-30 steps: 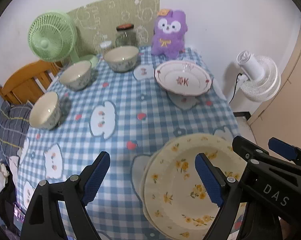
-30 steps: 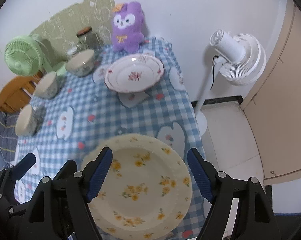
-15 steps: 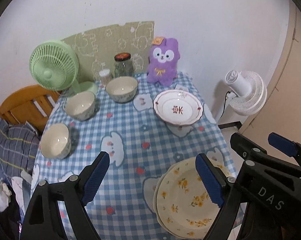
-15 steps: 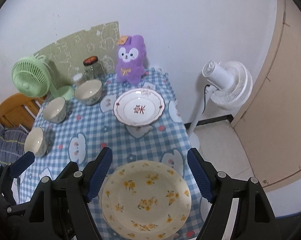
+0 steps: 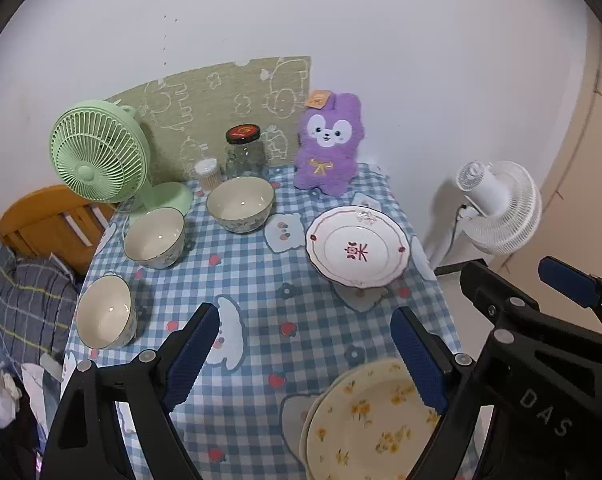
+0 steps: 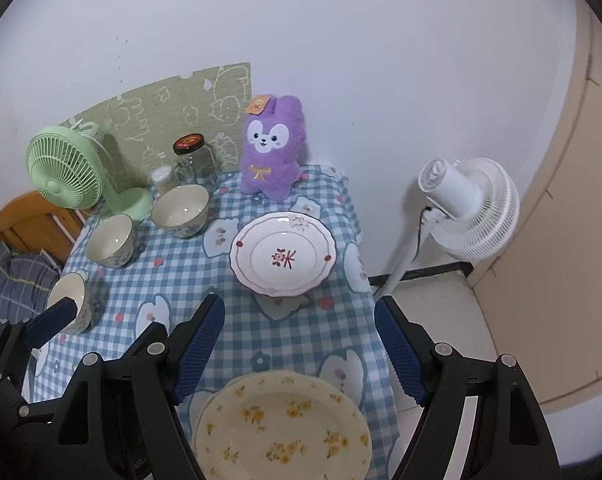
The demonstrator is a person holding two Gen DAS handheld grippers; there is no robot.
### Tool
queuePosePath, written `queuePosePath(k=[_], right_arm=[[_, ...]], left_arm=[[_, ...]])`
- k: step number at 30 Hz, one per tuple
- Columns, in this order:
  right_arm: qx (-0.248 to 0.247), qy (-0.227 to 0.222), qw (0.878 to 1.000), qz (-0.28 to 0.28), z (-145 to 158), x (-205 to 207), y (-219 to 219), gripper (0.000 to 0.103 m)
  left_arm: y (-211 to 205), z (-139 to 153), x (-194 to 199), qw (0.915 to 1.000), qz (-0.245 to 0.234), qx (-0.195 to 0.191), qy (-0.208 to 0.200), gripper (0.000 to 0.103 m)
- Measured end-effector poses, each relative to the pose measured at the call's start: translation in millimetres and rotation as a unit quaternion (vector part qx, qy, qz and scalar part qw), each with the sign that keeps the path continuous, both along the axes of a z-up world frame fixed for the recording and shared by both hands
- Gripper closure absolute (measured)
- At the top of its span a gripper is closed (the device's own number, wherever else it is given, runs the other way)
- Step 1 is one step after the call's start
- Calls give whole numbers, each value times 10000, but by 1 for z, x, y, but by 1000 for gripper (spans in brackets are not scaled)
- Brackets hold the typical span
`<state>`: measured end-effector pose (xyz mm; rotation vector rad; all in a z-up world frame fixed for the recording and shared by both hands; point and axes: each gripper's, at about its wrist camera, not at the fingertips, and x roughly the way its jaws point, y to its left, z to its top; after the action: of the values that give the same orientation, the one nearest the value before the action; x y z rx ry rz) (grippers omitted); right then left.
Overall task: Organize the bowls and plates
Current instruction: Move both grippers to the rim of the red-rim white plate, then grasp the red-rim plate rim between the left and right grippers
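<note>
Blue-and-white checked tablecloth (image 6: 181, 276); cream plates with yellow flowers (image 6: 285, 424) at its near edge; a white, red-flowered plate (image 6: 283, 254); purple plush rabbit (image 6: 271, 152); green fan (image 6: 63, 168).

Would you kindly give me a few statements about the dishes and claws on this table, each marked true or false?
1. Three bowls stand on the checked tablecloth. True.
2. The white plate with the red motif lies on the yellow-flowered plates. False: it lies apart, nearer the purple plush.
3. The left claw grips a bowl. False: it is open and empty.
4. The right claw is open, holding nothing. True.
5. The bowls are nested together. False: each stands separately.
</note>
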<state>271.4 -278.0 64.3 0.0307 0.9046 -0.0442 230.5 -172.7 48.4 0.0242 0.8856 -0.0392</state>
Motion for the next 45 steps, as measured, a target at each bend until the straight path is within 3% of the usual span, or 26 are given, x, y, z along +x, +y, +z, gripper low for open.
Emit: queuePosePath(k=[14,29,41,45], right_arm=[[20,128,9993,353,-50,86,-20,23],[154,251,9987,425,-101,153,-40,23],[181,401,9981,425,-138,180,-45,23],[157,452,9980,421,-151,187,-46,23]], left_arm=[[-17,-40,70,9979,650,65,-10,14],[-31,-82,142,9971,749,38,148,16],[-34,-120,175,9960,733,-184,483,20],[-34,-134,184,9951,826,-92,542,21]])
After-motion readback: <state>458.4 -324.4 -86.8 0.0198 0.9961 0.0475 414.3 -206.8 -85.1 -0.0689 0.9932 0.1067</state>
